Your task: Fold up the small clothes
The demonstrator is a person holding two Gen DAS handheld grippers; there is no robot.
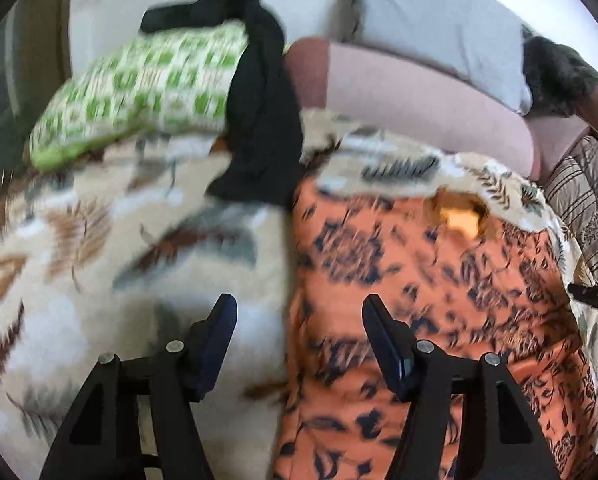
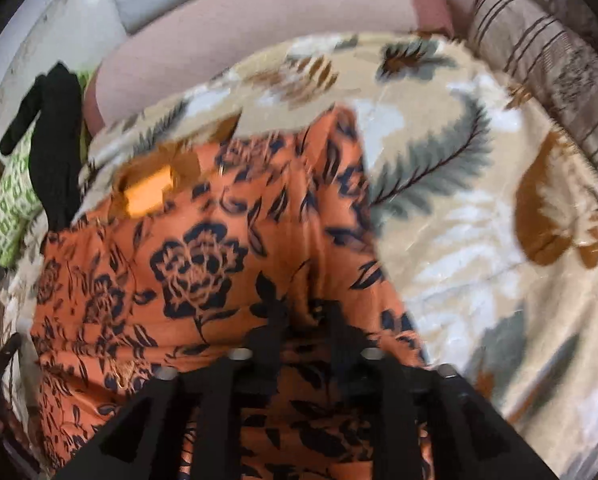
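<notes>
A: Looking through the left wrist view, where is the garment?

B: The orange floral garment [image 1: 439, 280] fills the lower right of the frame, spread flat on the leaf-print blanket [image 1: 99, 240]. Its left edge runs down the middle of the picture.

A: And the left hand-held gripper [image 1: 299, 312]?

B: Its jaws stand well apart with nothing between the pads. One finger hangs over the blanket and the other over the orange cloth, with the garment's edge lying between them.

A: What about the right hand-held gripper [image 2: 305, 320]?

B: In the right wrist view it sits at the bottom centre, low over the orange floral garment [image 2: 187, 272]. The jaws stand only a little apart. The picture is blurred there and the dark fingers merge with the black print, so I cannot tell whether any cloth is pinched.

A: Anything else around?

B: A green-and-white checked cloth [image 1: 139, 92] lies in the upper left of the left wrist view, with a black garment [image 1: 263, 112] draped over it. Behind them is a pink bolster [image 1: 419, 96], and a striped cushion [image 2: 547, 60] shows in the upper right of the right wrist view.
</notes>
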